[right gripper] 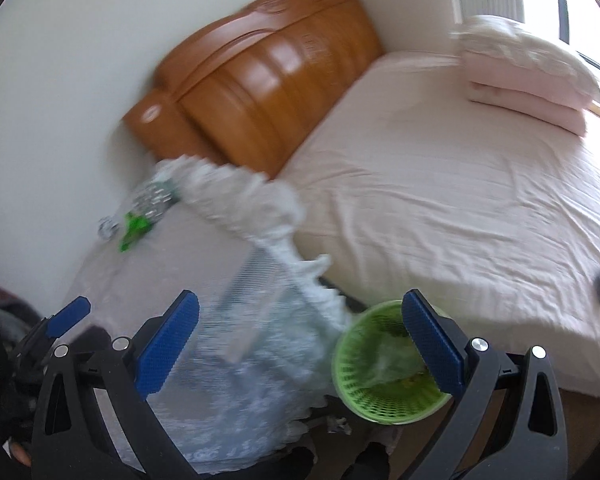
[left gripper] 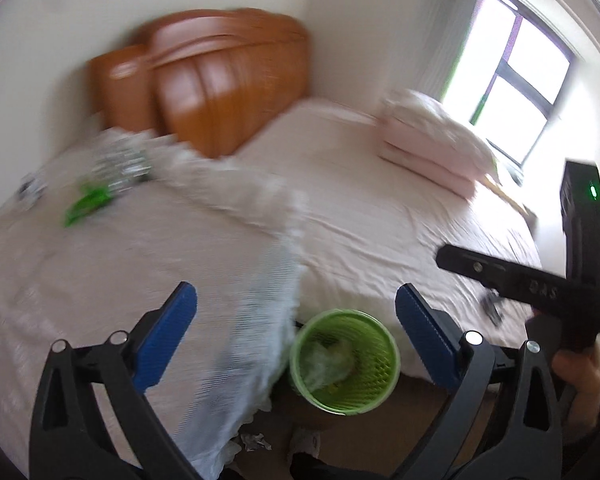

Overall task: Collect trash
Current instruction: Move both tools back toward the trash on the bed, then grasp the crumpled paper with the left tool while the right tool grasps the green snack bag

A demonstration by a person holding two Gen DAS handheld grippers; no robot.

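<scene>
Trash partly sits in the round green mesh plastic bin [left gripper: 344, 362] on the near floor, while our left gripper [left gripper: 296, 320] and right gripper [right gripper: 300, 330] hang spread and empty. We judge the crumpled clear plastic bottle with green label [left gripper: 112, 176] at far left and paper scraps [left gripper: 256, 442] beside the bin remain.

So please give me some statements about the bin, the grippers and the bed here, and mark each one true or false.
1. The green mesh wastebasket stands on the floor beside the bed. True.
2. The wastebasket is empty. False: crumpled clear plastic lies inside it.
3. The left gripper is open and holds nothing. True.
4. The right gripper is clamped on a bottle. False: its jaws stand open with nothing between them.
5. The folded pink quilt lies on the floor. False: it rests on the bed.
</scene>
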